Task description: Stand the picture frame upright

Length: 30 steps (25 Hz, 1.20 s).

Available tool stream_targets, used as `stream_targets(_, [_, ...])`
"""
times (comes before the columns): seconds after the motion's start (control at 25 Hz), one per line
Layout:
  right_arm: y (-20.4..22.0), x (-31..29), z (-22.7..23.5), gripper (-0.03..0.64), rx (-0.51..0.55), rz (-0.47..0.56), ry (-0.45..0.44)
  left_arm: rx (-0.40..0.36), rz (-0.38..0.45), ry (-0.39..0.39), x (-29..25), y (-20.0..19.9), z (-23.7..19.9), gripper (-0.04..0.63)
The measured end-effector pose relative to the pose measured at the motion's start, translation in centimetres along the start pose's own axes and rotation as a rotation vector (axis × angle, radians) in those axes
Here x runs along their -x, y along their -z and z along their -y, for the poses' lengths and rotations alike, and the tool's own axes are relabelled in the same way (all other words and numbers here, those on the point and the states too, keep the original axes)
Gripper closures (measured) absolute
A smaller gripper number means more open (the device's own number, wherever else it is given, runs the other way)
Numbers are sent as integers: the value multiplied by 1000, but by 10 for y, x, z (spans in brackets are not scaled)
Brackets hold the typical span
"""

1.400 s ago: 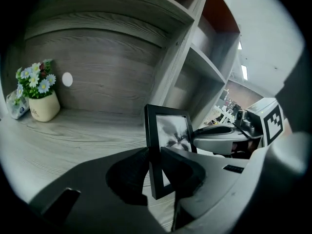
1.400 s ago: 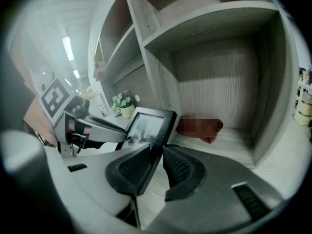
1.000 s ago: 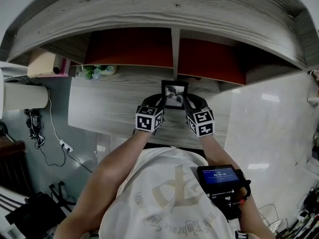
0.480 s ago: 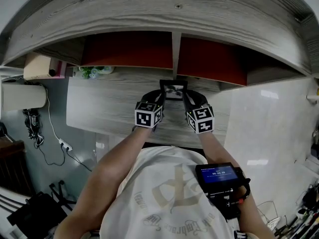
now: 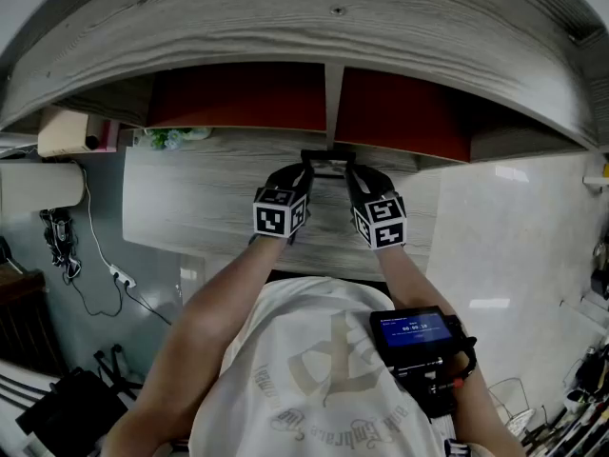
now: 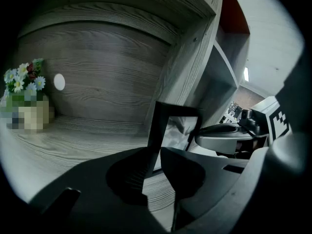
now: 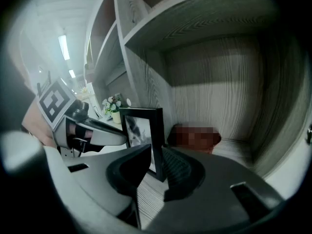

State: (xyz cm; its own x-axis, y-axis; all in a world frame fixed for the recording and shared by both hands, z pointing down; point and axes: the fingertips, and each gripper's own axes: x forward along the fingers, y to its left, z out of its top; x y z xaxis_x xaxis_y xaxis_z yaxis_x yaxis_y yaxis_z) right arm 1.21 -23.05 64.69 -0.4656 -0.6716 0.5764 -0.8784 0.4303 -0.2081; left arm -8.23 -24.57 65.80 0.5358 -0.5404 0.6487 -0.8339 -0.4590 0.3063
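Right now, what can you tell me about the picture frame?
The picture frame is a slim black rectangle around a greyish print. It stands about upright on the wood-grain desk, in front of the shelf divider. The left gripper is closed on its left side bar, the right gripper on its right one.

picture frame (image 7: 157,130): 1 | claws: 2, left claw (image 5: 304,170), right claw (image 5: 349,172) | potted flowers (image 6: 22,84): 1 | shelf bays (image 5: 238,93): 2

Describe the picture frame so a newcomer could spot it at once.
Find the grey wood-grain shelf unit with two red-backed compartments. On the surface in front of their divider stands the picture frame, clamped between the left gripper and right gripper. It is the only black-bordered rectangle; the flower pot sits far left.
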Motion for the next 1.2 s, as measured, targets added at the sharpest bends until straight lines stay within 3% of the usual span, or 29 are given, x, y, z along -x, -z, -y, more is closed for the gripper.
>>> stream_targets(1.2, [-3, 5, 13, 543, -53, 20, 24, 12, -27, -31, -1, 0, -7, 482])
